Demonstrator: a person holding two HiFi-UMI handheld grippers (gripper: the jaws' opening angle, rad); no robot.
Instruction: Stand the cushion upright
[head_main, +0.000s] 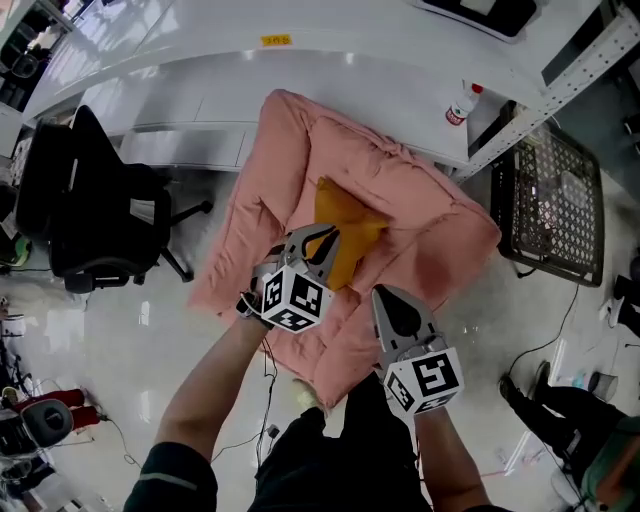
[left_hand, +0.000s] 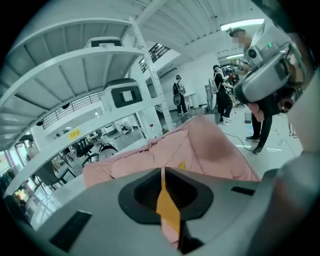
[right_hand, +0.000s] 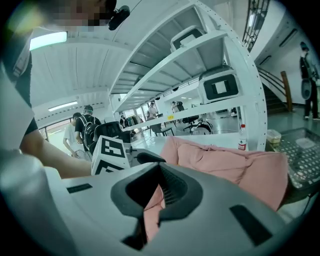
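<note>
A big, soft pink cushion (head_main: 410, 190) is lifted off the floor and leans toward the white table. An orange fabric piece (head_main: 347, 222) lies on its middle. My left gripper (head_main: 322, 243) is shut on the near corner of that orange fabric (left_hand: 167, 210), with pink cloth (left_hand: 210, 150) just under and beyond it. My right gripper (head_main: 388, 298) is shut on the cushion's near pink edge (right_hand: 152, 210). In the right gripper view the cushion (right_hand: 235, 162) rises ahead and the left gripper's marker cube (right_hand: 109, 155) shows at the left.
A black office chair (head_main: 90, 200) stands to the left on the glossy floor. A white table (head_main: 200, 70) with shelf posts runs behind the cushion, with a small bottle (head_main: 462, 103) on it. At the right lies a black wire basket (head_main: 560, 200). People stand far off (left_hand: 220, 92).
</note>
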